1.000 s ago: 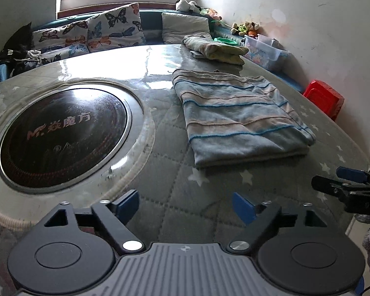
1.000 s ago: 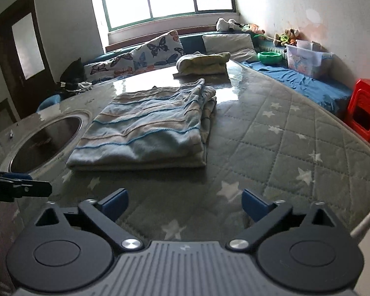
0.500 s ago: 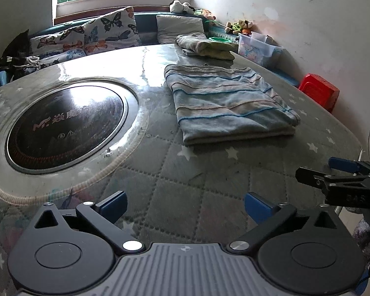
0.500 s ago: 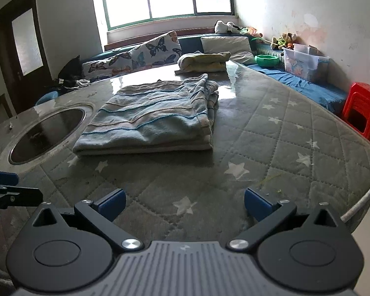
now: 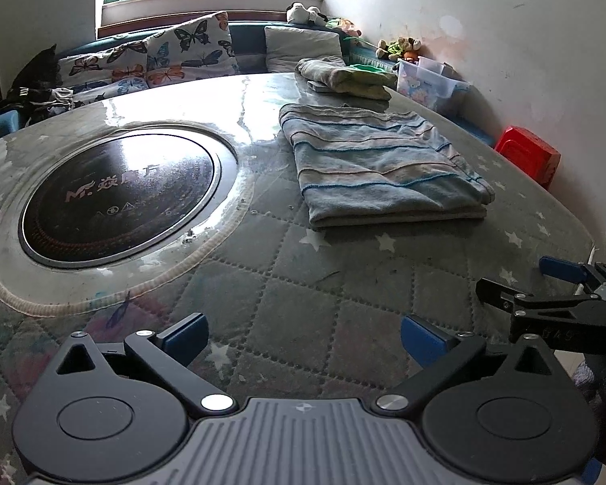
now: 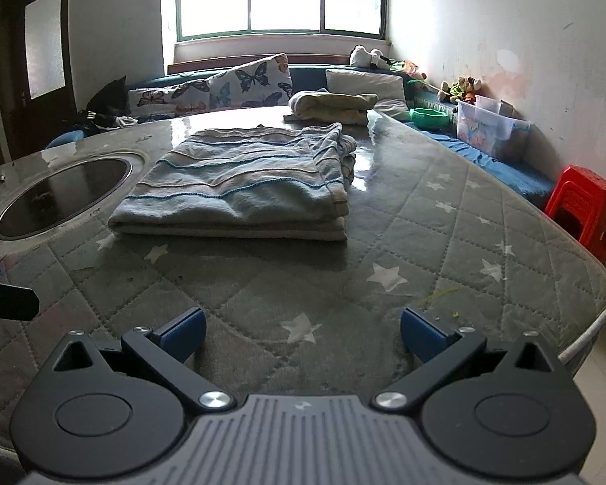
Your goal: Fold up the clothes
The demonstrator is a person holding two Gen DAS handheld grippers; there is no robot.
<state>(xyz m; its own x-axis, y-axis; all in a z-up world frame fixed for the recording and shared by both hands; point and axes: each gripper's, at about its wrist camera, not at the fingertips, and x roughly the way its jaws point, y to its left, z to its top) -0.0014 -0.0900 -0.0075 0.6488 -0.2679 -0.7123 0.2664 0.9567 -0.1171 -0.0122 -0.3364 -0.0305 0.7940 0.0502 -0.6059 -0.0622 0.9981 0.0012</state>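
A blue-and-beige striped garment [image 5: 379, 169] lies folded in a flat rectangle on the quilted table cover [image 5: 303, 275]; it also shows in the right wrist view [image 6: 242, 186]. A second folded yellowish cloth [image 5: 343, 76] lies behind it at the table's far edge, also in the right wrist view [image 6: 331, 107]. My left gripper [image 5: 303, 339] is open and empty, well short of the garment. My right gripper [image 6: 303, 333] is open and empty, near the table's front edge. Its fingers [image 5: 561, 268] show at the right of the left wrist view.
A round black induction cooktop [image 5: 117, 194] is set into the table at the left. A bench with butterfly cushions [image 5: 169, 56] runs behind the table. A red stool [image 6: 590, 206] and a clear plastic box [image 6: 489, 125] stand along the right wall.
Both grippers have drawn back from the folded garment toward the table's front edge and risen a little. The garment has not moved. Both stay open.
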